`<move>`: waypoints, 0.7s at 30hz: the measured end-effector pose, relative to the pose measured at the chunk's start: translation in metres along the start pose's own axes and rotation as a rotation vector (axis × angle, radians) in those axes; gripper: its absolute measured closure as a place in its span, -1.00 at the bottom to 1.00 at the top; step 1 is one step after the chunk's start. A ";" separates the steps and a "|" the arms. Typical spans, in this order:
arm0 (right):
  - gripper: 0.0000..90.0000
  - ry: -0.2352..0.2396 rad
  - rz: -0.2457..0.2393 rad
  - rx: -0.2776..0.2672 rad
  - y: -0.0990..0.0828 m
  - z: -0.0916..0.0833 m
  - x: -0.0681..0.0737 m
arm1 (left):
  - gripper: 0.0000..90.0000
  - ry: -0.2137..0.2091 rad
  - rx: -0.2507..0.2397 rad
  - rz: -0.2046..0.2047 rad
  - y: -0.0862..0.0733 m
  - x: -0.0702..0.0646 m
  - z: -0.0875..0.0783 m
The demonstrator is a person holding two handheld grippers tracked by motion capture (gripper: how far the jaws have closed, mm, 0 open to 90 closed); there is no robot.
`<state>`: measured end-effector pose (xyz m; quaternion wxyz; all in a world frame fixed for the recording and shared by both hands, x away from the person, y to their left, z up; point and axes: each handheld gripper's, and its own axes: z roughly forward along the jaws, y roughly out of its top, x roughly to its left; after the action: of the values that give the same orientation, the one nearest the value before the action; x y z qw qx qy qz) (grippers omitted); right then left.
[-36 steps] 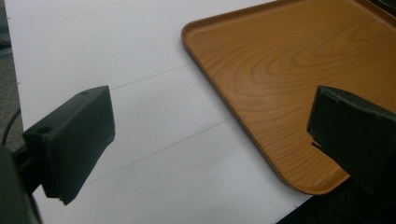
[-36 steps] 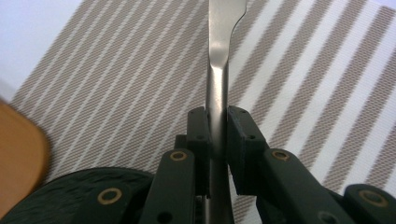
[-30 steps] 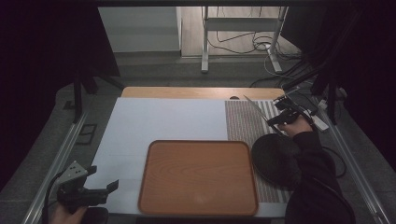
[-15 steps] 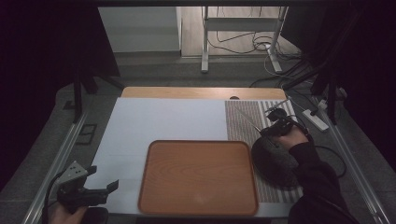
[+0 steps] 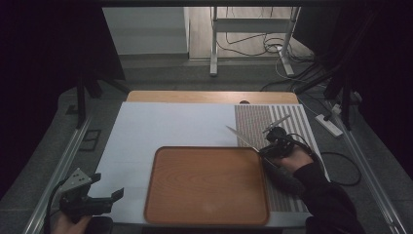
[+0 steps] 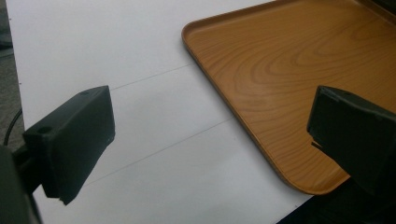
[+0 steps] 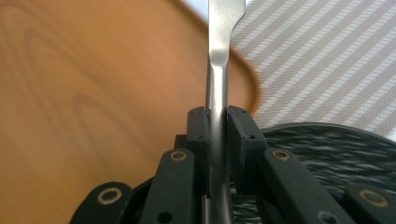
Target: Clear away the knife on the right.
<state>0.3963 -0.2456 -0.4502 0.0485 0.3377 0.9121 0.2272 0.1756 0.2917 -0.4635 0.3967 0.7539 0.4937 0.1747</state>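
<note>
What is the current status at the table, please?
Left gripper open, idle by tray. Right gripper shut on metal utensil, over tray's right edge. Nothing in the way.

Black left gripper (image 5: 92, 202) carries a grey three-cornered plate; right gripper (image 7: 218, 122) has brass-ringed screw holes

tray (image 5: 204, 187) orange-brown woodgrain; table cover (image 5: 160, 126) plain white; placemat (image 5: 265, 122) grey/white striped weave; knife (image 7: 219, 70) bare silver steel; gripper bodies black, brass-coloured rivets

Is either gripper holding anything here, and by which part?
The right gripper clamps a metal table knife by its handle; the left gripper is open, holding nothing.
</note>
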 end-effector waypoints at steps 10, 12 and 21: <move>0.78 0.059 -0.074 0.020 -0.008 0.004 0.042 | -0.96 -0.001 -0.001 -0.002 0.000 0.000 0.000; 0.78 0.067 -0.087 0.031 -0.011 0.006 0.050 | -0.96 -0.001 -0.001 -0.002 0.000 0.000 0.000; 0.78 0.101 -0.134 0.079 -0.024 0.014 0.086 | -0.96 -0.001 0.000 -0.001 0.000 0.000 0.000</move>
<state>0.3190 -0.2017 -0.4678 0.0041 0.2658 0.9422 0.2042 0.1757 0.2918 -0.4635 0.3971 0.7536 0.4941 0.1740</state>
